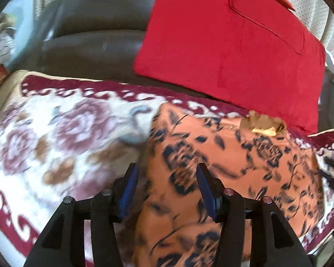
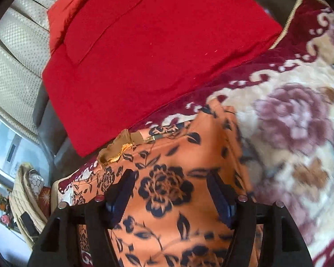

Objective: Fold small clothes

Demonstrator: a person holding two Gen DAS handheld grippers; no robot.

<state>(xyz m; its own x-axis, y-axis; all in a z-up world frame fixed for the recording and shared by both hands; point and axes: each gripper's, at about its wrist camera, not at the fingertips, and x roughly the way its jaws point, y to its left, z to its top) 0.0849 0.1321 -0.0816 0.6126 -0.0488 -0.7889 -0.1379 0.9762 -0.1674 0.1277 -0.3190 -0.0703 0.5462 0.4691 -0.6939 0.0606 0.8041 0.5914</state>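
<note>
The orange garment with the dark flower print point(image 1: 222, 178) lies flat on the flowered blanket point(image 1: 55, 133), directly ahead of and beneath both of our tools; in the right wrist view it point(image 2: 167, 178) fills the space between and beyond the fingers. At its far edge a lighter tan piece with a golden trim point(image 2: 120, 146) sticks out, perhaps a neck or a lining; we cannot tell which. The cloth looks doubled over already, with a straight edge on the side toward the open blanket, so we judge a fold has been laid and we are between grips.

Our left gripper point(image 1: 167, 178) has its jaws apart, nothing between the blue pads, and the garment's edge runs just under its left finger. Our right gripper point(image 2: 171, 184) is likewise spread, with the printed cloth showing through the gap but not pinched.

To do this step well, we should look the fold over before we take hold again: check that the edges line up and that no wrinkle is trapped. For the next fold we would come down on two corners of one side, pinch only the garment's layers and not the blanket's pile below, and carry both corners over at the same pace so the crease stays straight.

Beyond the fingertips the red cushion point(image 1: 229, 44) leans against the dark sofa back point(image 1: 95, 17); we should keep the cloth clear of it.
</note>
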